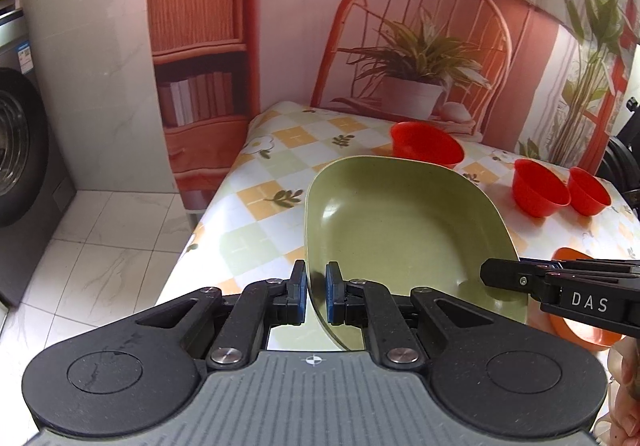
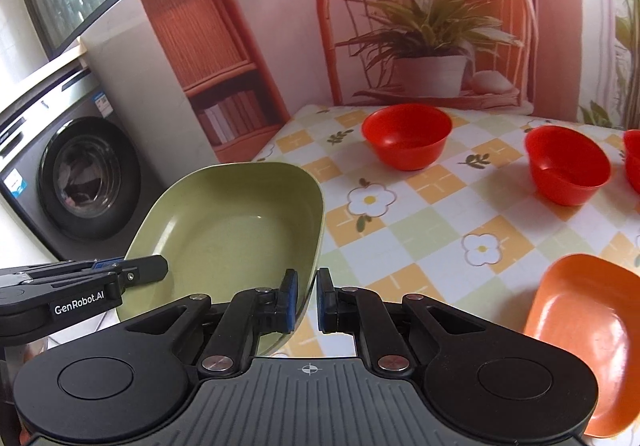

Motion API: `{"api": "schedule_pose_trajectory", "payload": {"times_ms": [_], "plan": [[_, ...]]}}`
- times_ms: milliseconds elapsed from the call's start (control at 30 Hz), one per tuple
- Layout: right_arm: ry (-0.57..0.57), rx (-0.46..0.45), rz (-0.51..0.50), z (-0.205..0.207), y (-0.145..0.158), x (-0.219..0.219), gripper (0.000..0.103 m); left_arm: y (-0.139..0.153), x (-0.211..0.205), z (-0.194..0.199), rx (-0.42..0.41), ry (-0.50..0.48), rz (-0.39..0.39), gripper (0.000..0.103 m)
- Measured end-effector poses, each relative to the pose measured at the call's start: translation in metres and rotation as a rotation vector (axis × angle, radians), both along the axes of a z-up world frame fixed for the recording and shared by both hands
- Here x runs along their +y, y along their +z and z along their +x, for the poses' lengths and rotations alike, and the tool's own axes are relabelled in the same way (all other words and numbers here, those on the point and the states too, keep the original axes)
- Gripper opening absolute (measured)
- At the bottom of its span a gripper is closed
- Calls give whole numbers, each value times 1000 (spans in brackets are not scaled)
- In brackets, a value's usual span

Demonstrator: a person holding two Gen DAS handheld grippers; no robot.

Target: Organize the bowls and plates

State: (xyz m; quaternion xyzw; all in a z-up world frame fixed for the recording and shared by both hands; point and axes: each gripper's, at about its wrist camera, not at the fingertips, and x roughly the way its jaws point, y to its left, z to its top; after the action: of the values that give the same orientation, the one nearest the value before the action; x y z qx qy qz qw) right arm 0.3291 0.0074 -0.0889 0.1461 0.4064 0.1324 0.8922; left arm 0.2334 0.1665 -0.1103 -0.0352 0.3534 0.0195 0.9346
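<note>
At the far left we hold the left tool [image 1: 316, 292] with its blue pads pinched narrow on the near left rim of the green plate [image 1: 404, 222], which hangs tilted above the surface [image 1: 256, 182]. Our right tool [image 2: 307, 300] straddles the plate's opposite rim; one pad lies against the inside wall, the other stands just off the outside, so we cannot tell whether it truly grips or only brackets the edge.

We judge the step to be carrying the green plate, two-handed, toward a stacking place. To its right, low on the surface, lies the orange plate [image 2: 592, 330]. The next move likely calls for levelling the green plate and bringing it over the orange one, then parting both tools together so it drops evenly.

Farther back, from left to right, sit three red bowls: the first bowl [image 2: 406, 136], the second bowl [image 2: 568, 164], and the third bowl [image 1: 588, 192], not yet nested.

The orange plate is cut off by the frame edge in the right wrist view and mostly hidden behind the right tool in the left. The third bowl is only a sliver in the right view.
</note>
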Motion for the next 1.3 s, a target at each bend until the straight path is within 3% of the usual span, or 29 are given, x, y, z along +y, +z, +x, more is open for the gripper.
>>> {"api": "schedule_pose_trajectory", "payload": {"times_ms": [367,667,867,1300], "plan": [[-240,-41,14,-36,15,-114,8,19,-111,18,-41,-214,15,10],[-401,-18,19,-68,3,-187,8,8,-182,35,-14,-370,24,10],[-448,23,22,-85,-14,-209,8,-10,-210,46,33,-420,37,10],[-473,134,31,-96,-53,-223,8,-53,-228,56,144,-467,40,11]]}}
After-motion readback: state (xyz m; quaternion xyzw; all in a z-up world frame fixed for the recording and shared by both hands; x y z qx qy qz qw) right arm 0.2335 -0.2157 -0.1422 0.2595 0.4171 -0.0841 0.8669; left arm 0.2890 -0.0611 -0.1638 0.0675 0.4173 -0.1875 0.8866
